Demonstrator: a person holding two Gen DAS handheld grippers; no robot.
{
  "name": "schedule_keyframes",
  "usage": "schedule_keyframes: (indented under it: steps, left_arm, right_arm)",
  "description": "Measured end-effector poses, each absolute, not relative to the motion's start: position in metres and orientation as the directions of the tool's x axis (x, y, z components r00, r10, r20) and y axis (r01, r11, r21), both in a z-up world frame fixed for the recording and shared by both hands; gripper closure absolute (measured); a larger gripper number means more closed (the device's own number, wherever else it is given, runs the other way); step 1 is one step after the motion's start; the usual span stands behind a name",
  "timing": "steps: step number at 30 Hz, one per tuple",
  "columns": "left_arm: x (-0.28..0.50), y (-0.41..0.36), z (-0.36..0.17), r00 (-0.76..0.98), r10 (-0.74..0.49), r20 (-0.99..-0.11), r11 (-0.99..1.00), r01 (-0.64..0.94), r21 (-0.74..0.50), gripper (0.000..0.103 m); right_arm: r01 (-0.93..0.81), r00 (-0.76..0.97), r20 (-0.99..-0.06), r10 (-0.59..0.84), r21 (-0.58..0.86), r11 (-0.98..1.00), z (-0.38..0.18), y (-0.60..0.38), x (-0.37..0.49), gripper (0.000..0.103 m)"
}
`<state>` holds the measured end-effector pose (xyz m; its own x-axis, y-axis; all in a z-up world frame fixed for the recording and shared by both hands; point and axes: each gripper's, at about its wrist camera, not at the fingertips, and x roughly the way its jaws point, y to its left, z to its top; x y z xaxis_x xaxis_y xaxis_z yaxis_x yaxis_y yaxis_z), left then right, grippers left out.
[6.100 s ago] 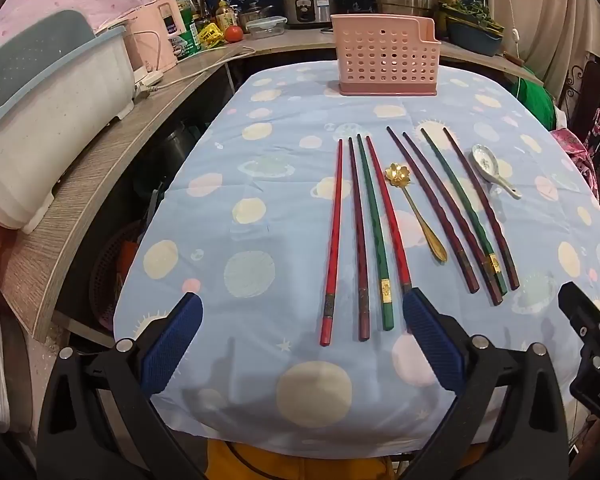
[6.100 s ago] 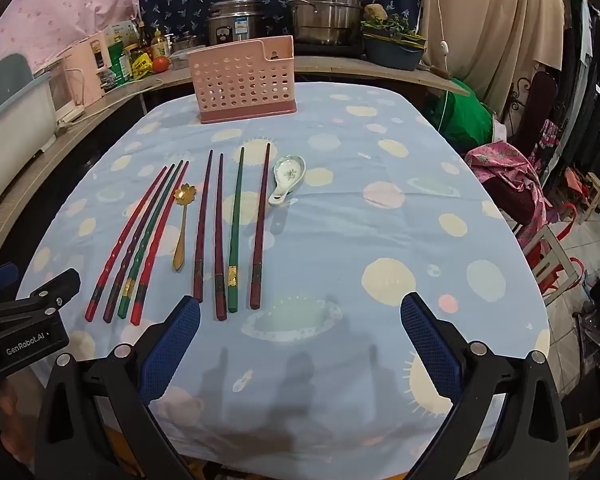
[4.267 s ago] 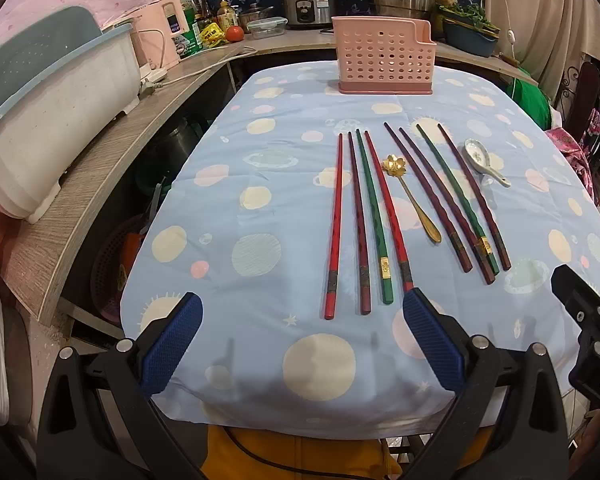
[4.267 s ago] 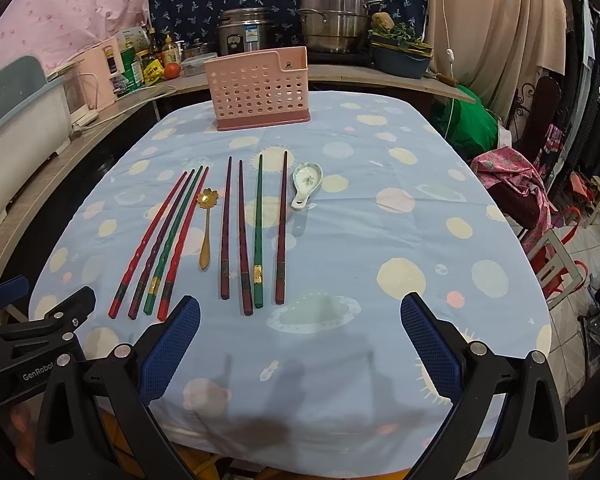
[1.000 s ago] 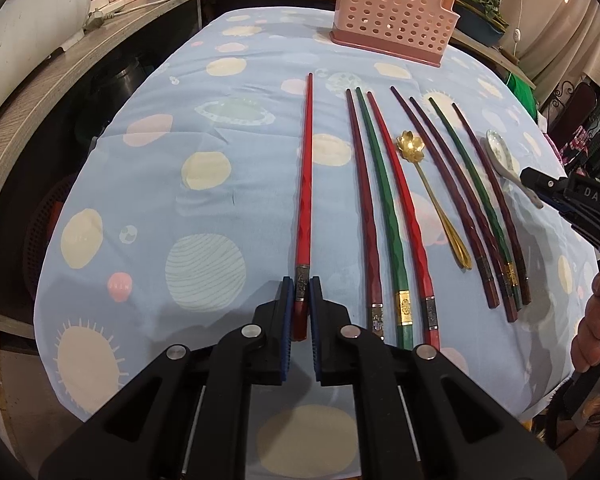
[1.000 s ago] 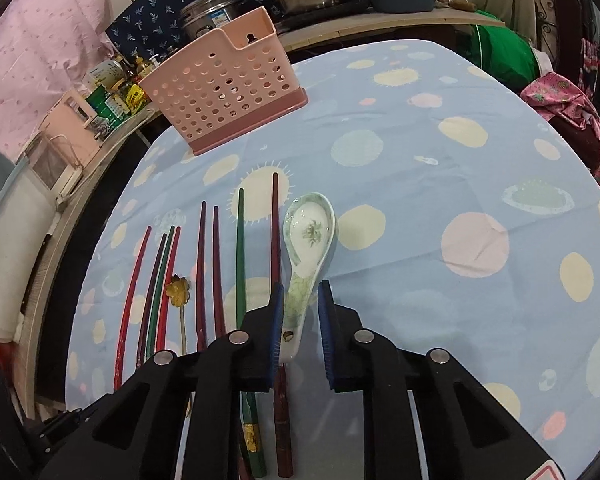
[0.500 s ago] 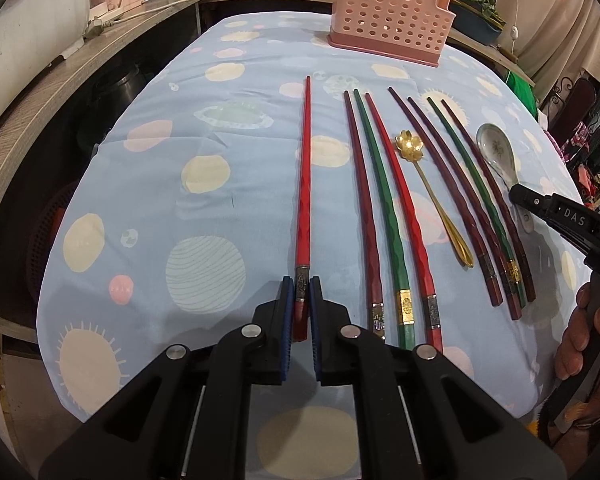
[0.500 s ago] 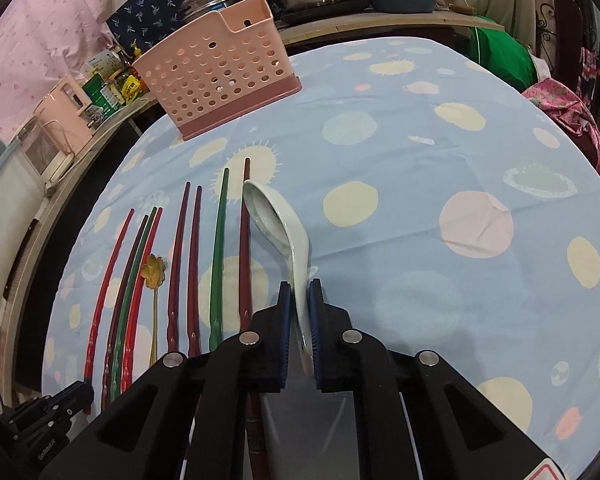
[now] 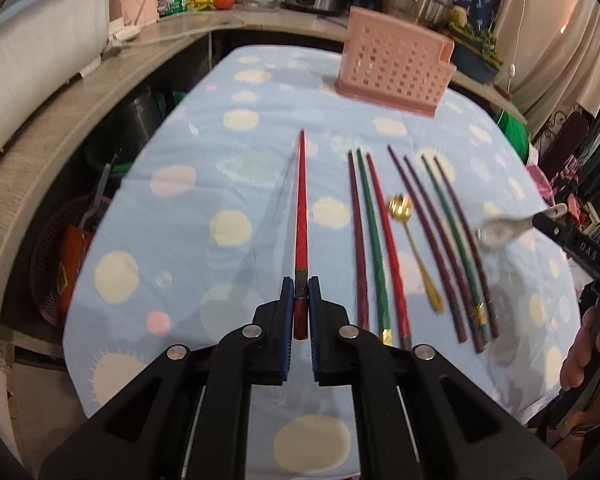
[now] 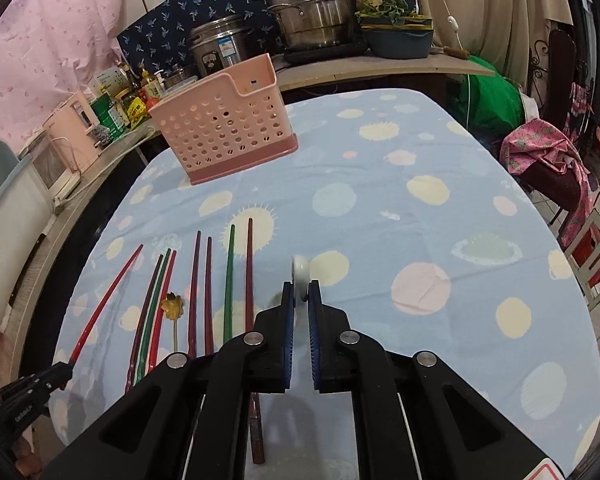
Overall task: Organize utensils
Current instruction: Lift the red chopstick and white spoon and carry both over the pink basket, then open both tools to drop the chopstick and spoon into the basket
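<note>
the left gripper is clamped on the butt end of a red chopstick, which points straight ahead of it, tip raised off the desk. just to its right lie three chopsticks, a gold spoon and four more chopsticks — all flat on the cloth. further right, the right gripper pinches a white ceramic spoon, held clear of the desk. the pink basket stands well ahead, to its left.
</note>
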<state>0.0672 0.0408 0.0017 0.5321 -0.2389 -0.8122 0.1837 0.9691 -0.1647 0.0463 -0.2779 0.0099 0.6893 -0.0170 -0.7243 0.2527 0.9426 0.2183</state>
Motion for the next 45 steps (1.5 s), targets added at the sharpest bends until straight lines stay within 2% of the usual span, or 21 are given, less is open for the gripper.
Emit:
schedule_keyframes:
  steps: [9, 20, 29, 34, 45]
  left_arm:
    - [0.112, 0.050, 0.094, 0.680, -0.261, -0.686, 0.965, 0.201, -0.169, 0.096]
    - [0.196, 0.028, 0.192, 0.781, -0.284, -0.557, 0.959, 0.232, -0.163, 0.096]
    - [0.240, -0.015, 0.276, 0.895, -0.301, -0.329, 0.953, 0.267, -0.146, 0.096]
    - [0.275, -0.040, 0.281, 0.902, -0.314, -0.295, 0.948, 0.281, -0.151, 0.096]
    - [0.338, -0.069, 0.233, 0.877, -0.309, -0.367, 0.950, 0.268, -0.158, 0.096]
  right_arm:
    - [0.218, 0.749, -0.662, -0.026, 0.209, 0.953, 0.056, -0.292, 0.066, 0.097]
    - [0.179, 0.814, -0.581, 0.013, 0.271, 0.946, 0.105, -0.310, 0.152, 0.097]
    - [0.176, 0.841, -0.540, 0.017, 0.303, 0.937, 0.125, -0.319, 0.234, 0.097]
    - [0.183, 0.845, -0.535, 0.015, 0.315, 0.931, 0.126, -0.325, 0.269, 0.097]
    - [0.203, 0.802, -0.598, 0.017, 0.299, 0.932, 0.088, -0.327, 0.323, 0.097]
